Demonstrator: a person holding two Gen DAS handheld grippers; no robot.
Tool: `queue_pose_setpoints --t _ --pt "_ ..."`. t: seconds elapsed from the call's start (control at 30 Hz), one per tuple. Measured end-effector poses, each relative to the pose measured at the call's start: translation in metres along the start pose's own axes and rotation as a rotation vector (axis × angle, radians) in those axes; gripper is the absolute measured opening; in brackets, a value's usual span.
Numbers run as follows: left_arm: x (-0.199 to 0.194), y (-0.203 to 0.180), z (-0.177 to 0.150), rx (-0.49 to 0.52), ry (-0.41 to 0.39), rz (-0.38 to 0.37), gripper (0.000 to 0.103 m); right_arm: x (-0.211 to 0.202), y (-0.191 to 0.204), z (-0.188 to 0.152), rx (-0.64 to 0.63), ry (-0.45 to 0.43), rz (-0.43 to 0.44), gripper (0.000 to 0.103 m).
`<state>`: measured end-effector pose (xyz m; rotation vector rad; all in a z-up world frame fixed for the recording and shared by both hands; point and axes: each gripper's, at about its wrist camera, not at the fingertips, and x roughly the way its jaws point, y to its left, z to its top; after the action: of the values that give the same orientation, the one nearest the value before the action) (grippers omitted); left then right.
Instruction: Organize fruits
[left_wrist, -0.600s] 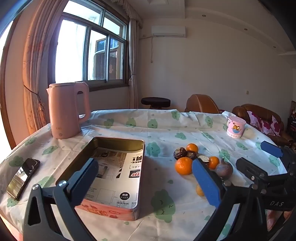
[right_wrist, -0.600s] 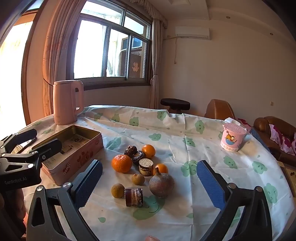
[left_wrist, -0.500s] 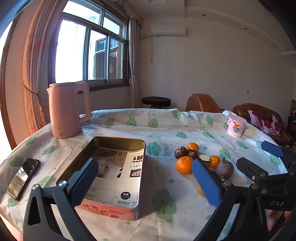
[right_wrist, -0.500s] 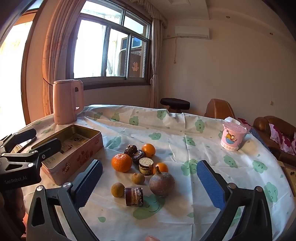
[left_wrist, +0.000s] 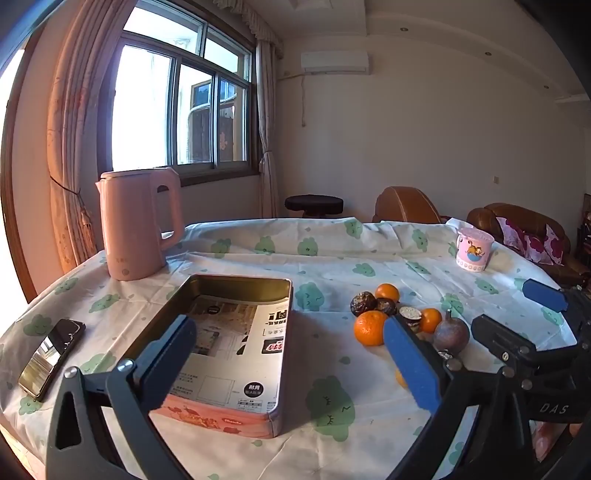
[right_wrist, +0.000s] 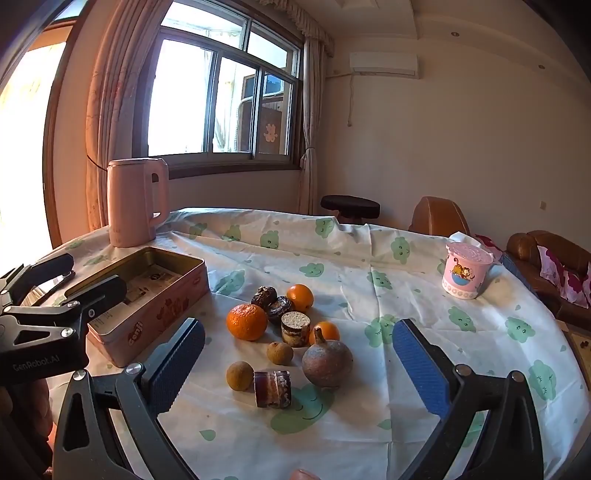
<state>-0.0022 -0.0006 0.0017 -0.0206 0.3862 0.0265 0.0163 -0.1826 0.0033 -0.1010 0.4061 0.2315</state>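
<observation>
A cluster of fruit lies on the tablecloth: a large orange (right_wrist: 246, 321), two smaller oranges (right_wrist: 300, 296), dark wrinkled fruits (right_wrist: 264, 295), a round brown-purple fruit with a stem (right_wrist: 327, 362), two small brown longans (right_wrist: 240, 375) and two cut cylinders (right_wrist: 294, 327). An open pink tin box (left_wrist: 229, 343) stands left of the fruit (left_wrist: 370, 327). My left gripper (left_wrist: 291, 362) is open above the tin's near end. My right gripper (right_wrist: 299, 369) is open, above the table just in front of the fruit.
A pink kettle (left_wrist: 138, 221) stands at the back left. A phone (left_wrist: 50, 358) lies near the left edge. A pink cartoon cup (right_wrist: 467, 275) stands at the back right. Chairs and a stool stand beyond the table.
Both views have shifted very slightly; the grippers stay open and nothing on the table has moved.
</observation>
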Motion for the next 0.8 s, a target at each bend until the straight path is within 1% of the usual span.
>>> queue_pose_setpoints --t 0.8 --pt "0.0011 0.0063 -0.0052 -0.02 0.005 -0.001 0.103 -0.0015 0.0058 -0.0028 -0.003 0.001 0.01 0.102"
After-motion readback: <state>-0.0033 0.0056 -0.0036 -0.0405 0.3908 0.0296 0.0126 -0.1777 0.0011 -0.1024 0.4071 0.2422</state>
